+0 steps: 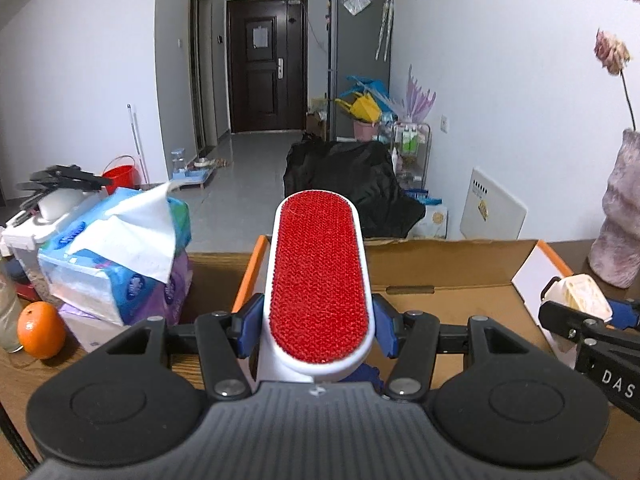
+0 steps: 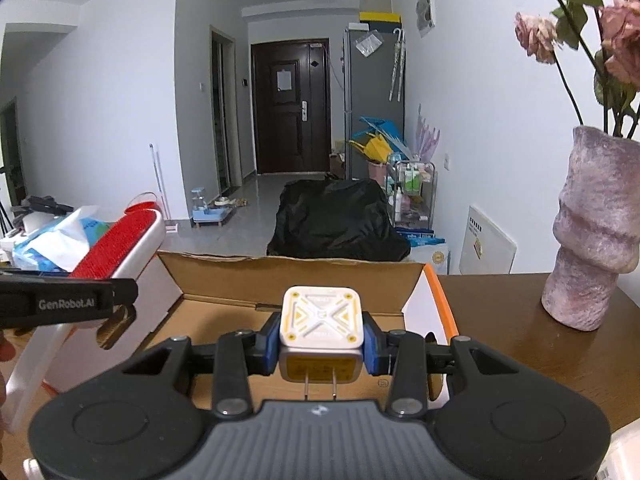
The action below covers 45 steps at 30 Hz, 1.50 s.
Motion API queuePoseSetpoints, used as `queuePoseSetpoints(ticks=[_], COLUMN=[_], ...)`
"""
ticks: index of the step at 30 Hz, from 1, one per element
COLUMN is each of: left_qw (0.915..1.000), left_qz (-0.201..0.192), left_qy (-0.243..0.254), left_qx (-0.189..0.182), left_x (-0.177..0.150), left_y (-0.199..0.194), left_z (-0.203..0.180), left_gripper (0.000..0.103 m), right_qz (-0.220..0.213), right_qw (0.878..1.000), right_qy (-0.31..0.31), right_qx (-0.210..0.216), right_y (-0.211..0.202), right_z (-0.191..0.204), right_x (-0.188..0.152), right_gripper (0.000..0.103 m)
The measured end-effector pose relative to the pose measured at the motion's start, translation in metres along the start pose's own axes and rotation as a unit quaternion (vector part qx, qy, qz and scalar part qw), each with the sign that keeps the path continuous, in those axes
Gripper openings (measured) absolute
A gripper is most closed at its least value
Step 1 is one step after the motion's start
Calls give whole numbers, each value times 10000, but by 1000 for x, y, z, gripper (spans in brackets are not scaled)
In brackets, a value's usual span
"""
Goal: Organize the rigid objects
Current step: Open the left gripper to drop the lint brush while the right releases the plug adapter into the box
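Note:
My left gripper is shut on a white lint brush with a red bristle face, which sticks up and forward over the left end of an open cardboard box. My right gripper is shut on a white and yellow plug adapter, prongs pointing back at the camera, above the same cardboard box. The lint brush also shows at the left of the right wrist view. At the right edge of the left wrist view I see the plug adapter.
On the brown table, packs of tissues and an orange lie left of the box. A pinkish vase with dried flowers stands to its right. Beyond the table edge a black bag lies on the floor.

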<state>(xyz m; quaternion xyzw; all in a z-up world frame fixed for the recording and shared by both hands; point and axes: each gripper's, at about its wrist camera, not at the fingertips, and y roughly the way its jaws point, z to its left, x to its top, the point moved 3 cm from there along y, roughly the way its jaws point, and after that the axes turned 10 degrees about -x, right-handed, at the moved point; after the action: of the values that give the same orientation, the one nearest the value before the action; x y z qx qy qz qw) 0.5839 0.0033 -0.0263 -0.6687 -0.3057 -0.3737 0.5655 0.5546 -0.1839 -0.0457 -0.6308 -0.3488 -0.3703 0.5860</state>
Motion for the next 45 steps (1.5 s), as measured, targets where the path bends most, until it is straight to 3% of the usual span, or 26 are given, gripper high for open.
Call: queuePoseSetpoints(ticks=[15,16,17,18,19,20,21,25,37,45], left_qw=[9987,9985,9985,9987,9988,9989,9989,9988,9992,9982], left_qz=[403,441,409,316,172,22,-100,-249,-204,-489], left_qy=[274,290,314,347,379,384,383,322,200,16], left_qx=[129,140,157,198,240,255,264,279,291,358], left_x=[-5,-6,-5,-3,0,2,5,10,6,0], left_y=[22,22,20,14,6,-1,-10,-26,-30,-60], left_z=[-1,-2,-2,-4,-5,-7,-7,-8,-8,-1], left_gripper=[58,63,79,86,100,103,103,103,103,103], right_qz=[206,213,189,171,125,52,1,-105,-102,-108], right_qw=[9997,9997,9998,9998,9998,9998,9997,9996,9996,9993], right_qy=[-78,-56,-37,-29,3,49,73,117,-21,-86], right_qx=[-87,-62,-58,-89,-130,-183,-222,-254,-275,-351], right_y=[10,9,7,5,2,-1,-4,-12,-18,-37], right_z=[5,3,1,-1,-2,-4,-5,-8,-7,-13], right_x=[-5,-4,-2,-1,0,1,3,6,3,-7], right_gripper=[39,38,42,57,67,86,95,100,103,103])
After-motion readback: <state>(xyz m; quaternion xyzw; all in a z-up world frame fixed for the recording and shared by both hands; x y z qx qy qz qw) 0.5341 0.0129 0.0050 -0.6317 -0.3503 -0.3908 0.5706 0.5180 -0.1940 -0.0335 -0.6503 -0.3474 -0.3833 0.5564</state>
